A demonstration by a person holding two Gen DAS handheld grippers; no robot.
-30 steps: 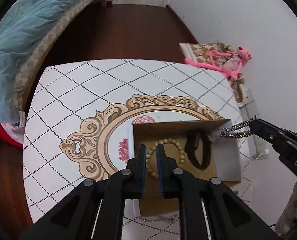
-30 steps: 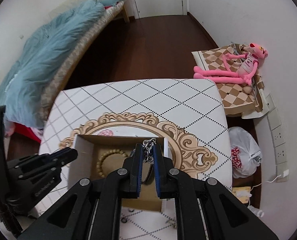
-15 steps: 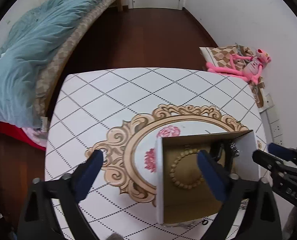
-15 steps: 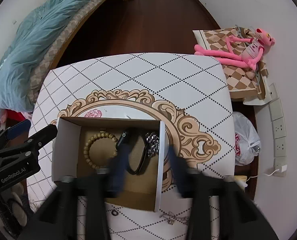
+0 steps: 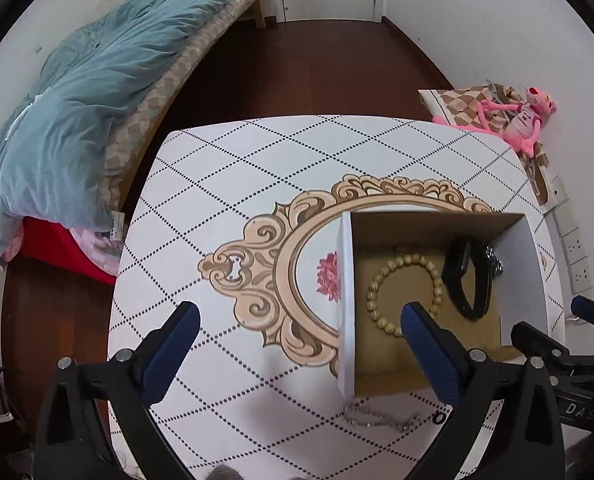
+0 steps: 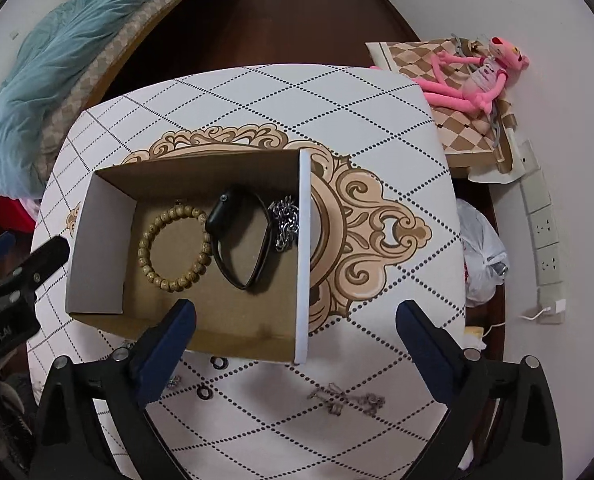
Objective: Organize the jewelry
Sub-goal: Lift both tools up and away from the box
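An open cardboard box sits on the patterned table. Inside lie a wooden bead bracelet, a black band and a silver chain against the box's right wall. My left gripper is open and empty, above the table at the box's left wall. My right gripper is open and empty, above the box's near right corner. A thin silver chain and small dark rings lie on the table in front of the box.
The table has a white cover with a gold oval pattern. A bed with a blue quilt stands at the left. A pink plush toy lies on a checked cushion at the right. A plastic bag sits on the floor by wall sockets.
My right gripper opened and let the silver chain go into the box, then pulled back. My left gripper opened too and drew back from the box.
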